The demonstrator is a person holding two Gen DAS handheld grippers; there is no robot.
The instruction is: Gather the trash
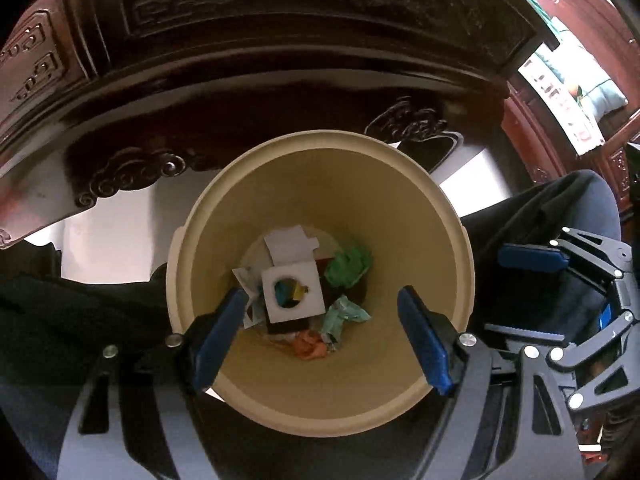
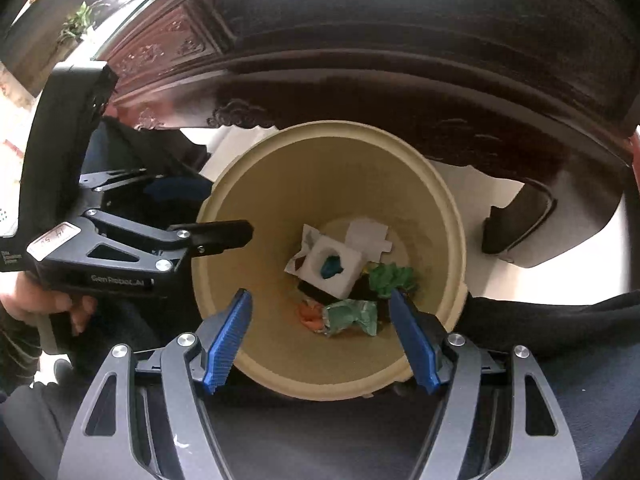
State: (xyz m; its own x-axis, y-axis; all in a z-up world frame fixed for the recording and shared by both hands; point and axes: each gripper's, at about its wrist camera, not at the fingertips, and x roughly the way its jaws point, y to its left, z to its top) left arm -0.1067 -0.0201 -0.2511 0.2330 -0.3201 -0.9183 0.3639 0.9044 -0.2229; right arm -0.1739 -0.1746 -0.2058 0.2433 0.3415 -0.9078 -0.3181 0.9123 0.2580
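Observation:
A cream trash bin [image 1: 248, 168] stands on the floor below both grippers and also shows in the right wrist view [image 2: 256, 168]. At its bottom lie a white foam block with a hole [image 1: 310, 280] [image 2: 352, 268], white card [image 1: 286, 242], green crumpled paper [image 1: 348, 266] [image 2: 390, 278], a pale green wrapper [image 1: 342, 314] [image 2: 352, 316] and orange paper [image 1: 310, 346] [image 2: 310, 316]. My left gripper [image 1: 322, 338] is open and empty above the bin. My right gripper [image 2: 320, 336] is open and empty above it too. The left gripper's body [image 2: 120, 252] reaches over the bin's left rim.
A dark carved wooden table [image 1: 280, 60] [image 2: 400, 60] stands right behind the bin. The person's dark-trousered legs [image 1: 60, 320] [image 2: 560, 320] flank the bin. A carved table foot [image 2: 516, 220] rests on the white floor [image 1: 108, 240] to the right.

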